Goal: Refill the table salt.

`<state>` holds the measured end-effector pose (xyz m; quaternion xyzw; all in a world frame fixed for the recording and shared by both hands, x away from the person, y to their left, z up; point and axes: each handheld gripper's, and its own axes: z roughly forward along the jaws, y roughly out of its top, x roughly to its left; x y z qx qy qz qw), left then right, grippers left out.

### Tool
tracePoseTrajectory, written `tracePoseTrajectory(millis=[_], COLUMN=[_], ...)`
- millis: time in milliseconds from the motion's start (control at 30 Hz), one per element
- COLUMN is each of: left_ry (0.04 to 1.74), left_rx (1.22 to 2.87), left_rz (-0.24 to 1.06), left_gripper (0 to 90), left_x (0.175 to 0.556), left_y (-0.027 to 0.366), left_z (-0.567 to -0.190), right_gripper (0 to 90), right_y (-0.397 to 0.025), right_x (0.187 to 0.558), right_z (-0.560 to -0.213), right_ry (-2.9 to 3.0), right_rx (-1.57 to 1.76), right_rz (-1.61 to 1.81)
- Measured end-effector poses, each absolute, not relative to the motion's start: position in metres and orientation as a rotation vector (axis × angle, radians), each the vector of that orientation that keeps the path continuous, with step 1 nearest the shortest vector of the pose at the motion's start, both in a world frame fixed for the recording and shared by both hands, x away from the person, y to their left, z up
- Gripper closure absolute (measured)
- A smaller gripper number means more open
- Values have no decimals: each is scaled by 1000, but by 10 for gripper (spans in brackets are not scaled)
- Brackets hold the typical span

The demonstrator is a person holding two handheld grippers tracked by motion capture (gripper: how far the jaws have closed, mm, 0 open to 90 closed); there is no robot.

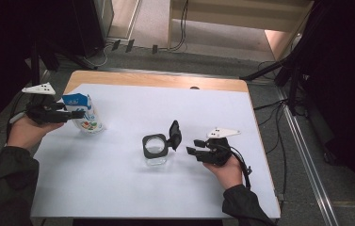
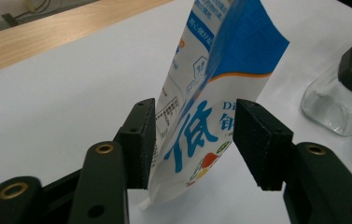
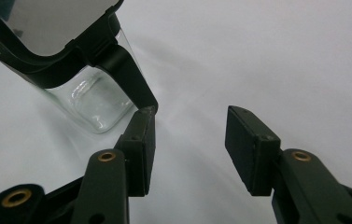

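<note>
Pouch (image 1: 84, 113) and jar (image 1: 156, 150), one of each, are sitting on the white-covered tabletop (image 1: 133, 188) as two hand-held grippers are working near them. At the tabletop's left, the left hand-held gripper (image 2: 194, 140) is straddling the standing blue-and-white printed pouch, one pad touching it, the other just off it. Mid-table, the right hand-held gripper (image 3: 190, 144) is spreading open and empty beside the clear glass jar, whose black hinged lid (image 1: 174, 134) is standing raised.
</note>
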<state>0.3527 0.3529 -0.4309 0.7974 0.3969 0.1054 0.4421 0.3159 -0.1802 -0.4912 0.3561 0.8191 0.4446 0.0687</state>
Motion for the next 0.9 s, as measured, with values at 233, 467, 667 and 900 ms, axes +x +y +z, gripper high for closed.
tracePoseTrajectory(millis=[233, 467, 667, 900], left_ry=[973, 917, 944, 992], left_rx=[1978, 2015, 1982, 1966], left_rz=[248, 263, 228, 199], left_gripper=[742, 887, 900, 900], left_x=[354, 348, 342, 341], left_y=[353, 348, 342, 329], left_z=[-432, -428, -427, -421], right_gripper=[554, 566, 566, 566], right_y=[-180, -179, -179, -179], right_x=[316, 316, 316, 310], right_z=[-492, -493, -492, -485], right_ry=[2470, 2475, 2463, 2437], right_rx=[1081, 1079, 1083, 1080], right_rz=[1336, 1339, 1359, 1394])
